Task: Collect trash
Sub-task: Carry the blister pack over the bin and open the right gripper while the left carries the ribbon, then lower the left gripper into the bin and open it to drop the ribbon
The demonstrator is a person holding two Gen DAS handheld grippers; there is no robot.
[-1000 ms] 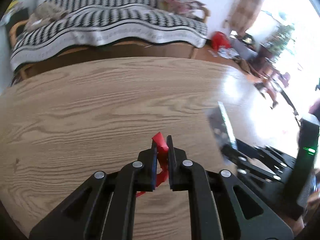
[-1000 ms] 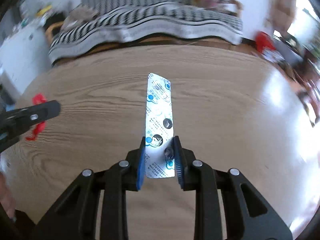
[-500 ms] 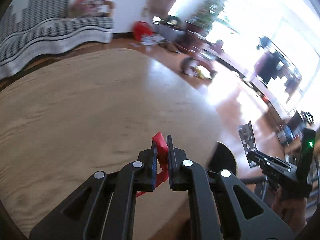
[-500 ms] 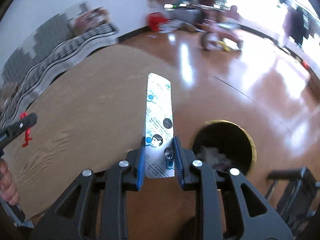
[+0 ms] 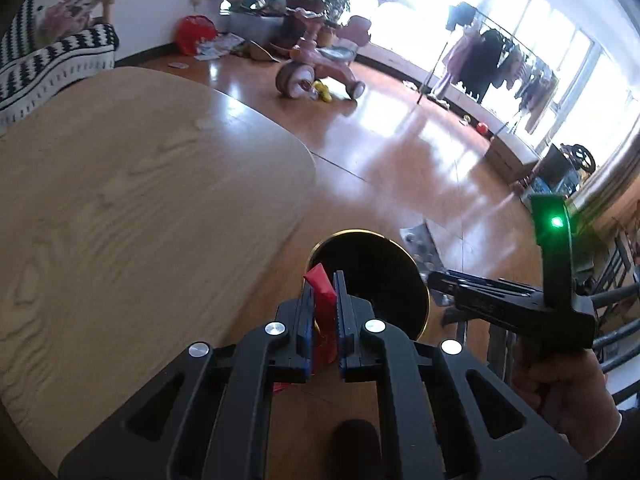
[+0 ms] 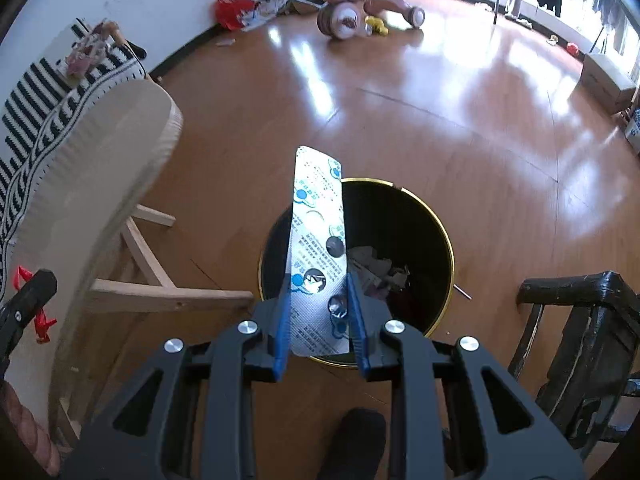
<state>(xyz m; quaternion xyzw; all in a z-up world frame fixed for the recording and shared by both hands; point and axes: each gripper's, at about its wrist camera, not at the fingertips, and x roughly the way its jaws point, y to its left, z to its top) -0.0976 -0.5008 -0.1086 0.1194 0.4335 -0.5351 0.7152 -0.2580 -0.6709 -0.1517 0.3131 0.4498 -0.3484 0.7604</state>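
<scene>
where the bin (image 6: 440,232) stands, chair (image 6: 580,344) adjoins.

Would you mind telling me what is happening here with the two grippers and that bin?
A person is clearing trash with a handheld gripper in each hand. The left gripper is shut on a red scrap, and the right gripper is clamped on a used blister pack. Both are held over the floor by a black bin with a gold rim, which already holds crumpled paper. The wooden table is off to the side. Nothing has been dropped yet.
</scene>
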